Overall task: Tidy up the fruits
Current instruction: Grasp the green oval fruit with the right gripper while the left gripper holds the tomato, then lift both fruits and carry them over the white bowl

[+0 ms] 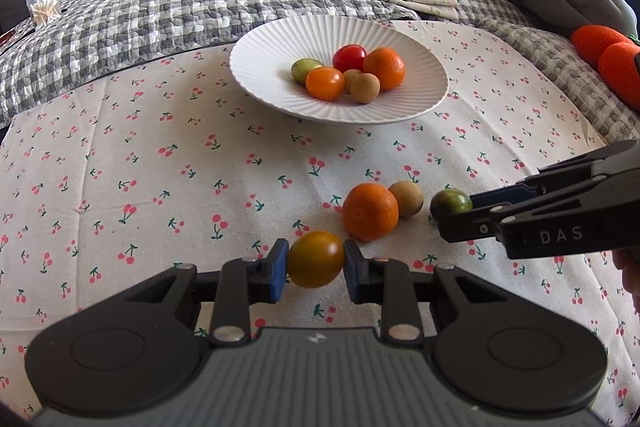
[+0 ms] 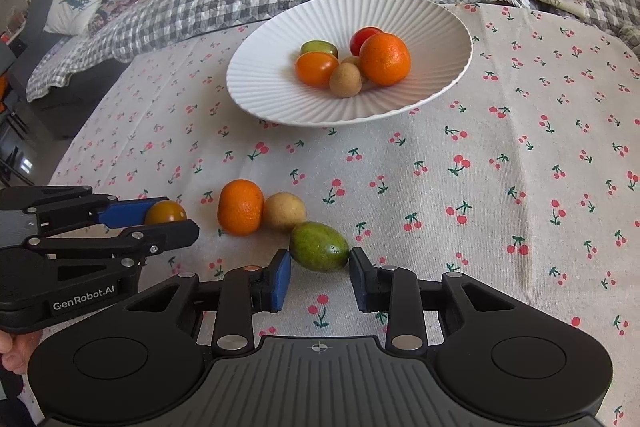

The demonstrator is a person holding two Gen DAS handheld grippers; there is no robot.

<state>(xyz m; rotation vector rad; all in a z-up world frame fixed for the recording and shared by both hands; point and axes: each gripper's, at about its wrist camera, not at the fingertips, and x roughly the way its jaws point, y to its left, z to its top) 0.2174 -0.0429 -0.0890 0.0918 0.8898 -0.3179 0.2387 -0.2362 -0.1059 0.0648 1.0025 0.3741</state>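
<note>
Between left tool (image 1: 315,264) pads — amber tomato (image 1: 315,259) gripped | right tool (image 2: 320,277) open — astride green fruit (image 2: 319,246)

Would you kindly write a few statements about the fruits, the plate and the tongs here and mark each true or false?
1. The left tongs grip a yellow-orange tomato. True.
2. The right tongs are shut on the green fruit. False: their pads flank it, open.
3. The white plate holds no fruit. False: several lie in it, including a mandarin.
4. A mandarin on the cloth touches a tan fruit. True.
5. The cloth is plain. False: it carries cherry prints.
</note>
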